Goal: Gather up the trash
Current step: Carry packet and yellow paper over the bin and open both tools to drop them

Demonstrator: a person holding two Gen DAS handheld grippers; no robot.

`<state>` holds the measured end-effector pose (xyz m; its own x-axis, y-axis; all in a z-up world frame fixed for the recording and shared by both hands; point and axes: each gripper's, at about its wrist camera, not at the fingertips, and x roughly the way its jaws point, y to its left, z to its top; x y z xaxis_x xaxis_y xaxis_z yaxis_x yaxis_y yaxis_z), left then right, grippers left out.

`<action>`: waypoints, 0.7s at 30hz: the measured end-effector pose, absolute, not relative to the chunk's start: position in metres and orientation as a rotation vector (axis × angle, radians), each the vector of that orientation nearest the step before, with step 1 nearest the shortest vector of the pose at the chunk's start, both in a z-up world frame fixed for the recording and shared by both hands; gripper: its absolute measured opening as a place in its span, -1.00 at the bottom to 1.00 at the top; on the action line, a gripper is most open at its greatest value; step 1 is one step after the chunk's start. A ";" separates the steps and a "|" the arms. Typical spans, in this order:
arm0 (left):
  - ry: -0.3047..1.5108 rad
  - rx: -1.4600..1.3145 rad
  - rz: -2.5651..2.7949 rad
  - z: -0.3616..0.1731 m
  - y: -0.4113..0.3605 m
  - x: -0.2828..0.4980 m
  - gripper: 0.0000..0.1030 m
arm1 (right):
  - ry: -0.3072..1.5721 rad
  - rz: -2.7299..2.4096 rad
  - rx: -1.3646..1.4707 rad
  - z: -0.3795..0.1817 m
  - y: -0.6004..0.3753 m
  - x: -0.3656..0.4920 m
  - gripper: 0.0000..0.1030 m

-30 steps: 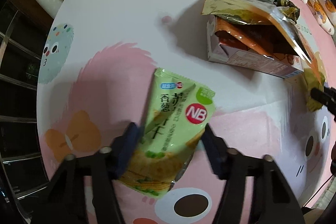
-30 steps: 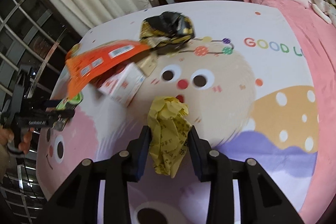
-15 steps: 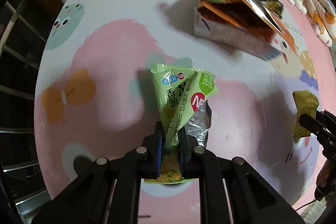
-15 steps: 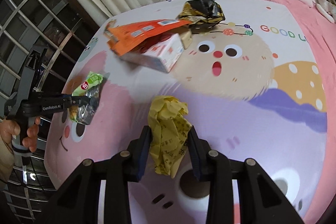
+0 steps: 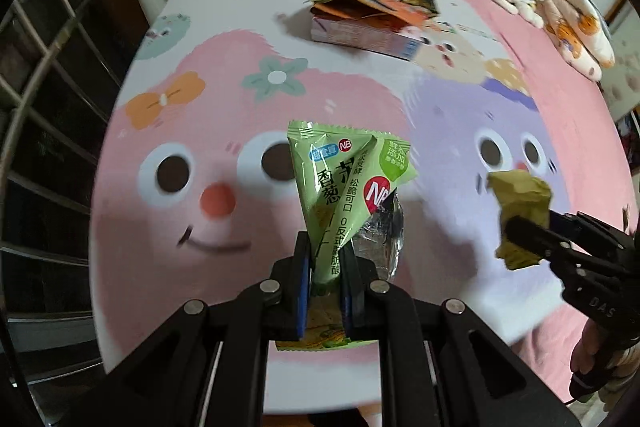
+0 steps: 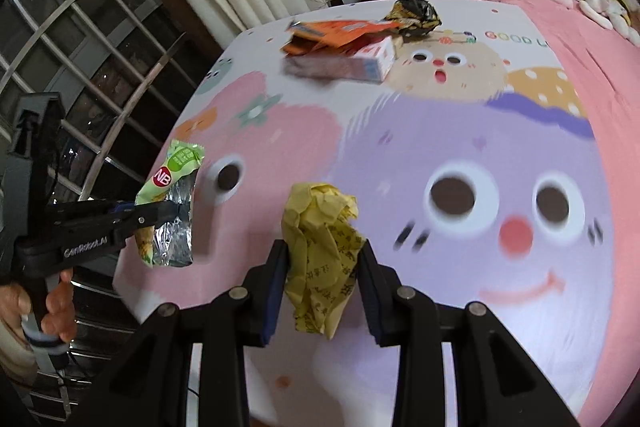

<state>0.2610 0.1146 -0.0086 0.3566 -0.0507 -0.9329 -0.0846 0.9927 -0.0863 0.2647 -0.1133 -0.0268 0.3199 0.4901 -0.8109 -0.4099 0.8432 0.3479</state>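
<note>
The left gripper (image 5: 325, 281) is clamped on the green snack bag (image 5: 346, 195) at frame center, and the right gripper (image 6: 323, 265) pinches the yellow paper ball (image 6: 320, 247), both lifted off the bed (image 6: 560, 163), probably for carrying to a bin.

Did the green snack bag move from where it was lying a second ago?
Yes. The green snack bag lay flat on the bedsheet; now the left gripper holds it off the sheet.
</note>
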 end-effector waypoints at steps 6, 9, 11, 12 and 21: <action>1.138 -0.062 -0.031 0.009 0.099 0.179 -0.80 | 1.105 0.567 0.098 -0.030 -0.105 0.181 -0.34; 1.115 -0.026 -0.059 0.008 0.090 0.141 -0.80 | 1.111 0.552 0.106 -0.035 -0.102 0.144 -0.34; 1.107 -0.013 -0.074 0.005 0.087 0.122 -0.79 | 1.116 0.542 0.109 -0.040 -0.101 0.119 -0.33; 1.103 -0.003 -0.083 0.002 0.085 0.111 -0.79 | 1.119 0.538 0.111 -0.043 -0.100 0.109 -0.33; 1.178 -0.006 -0.142 -0.035 0.070 0.058 -0.79 | 1.236 0.492 0.099 -0.086 -0.102 0.044 -0.33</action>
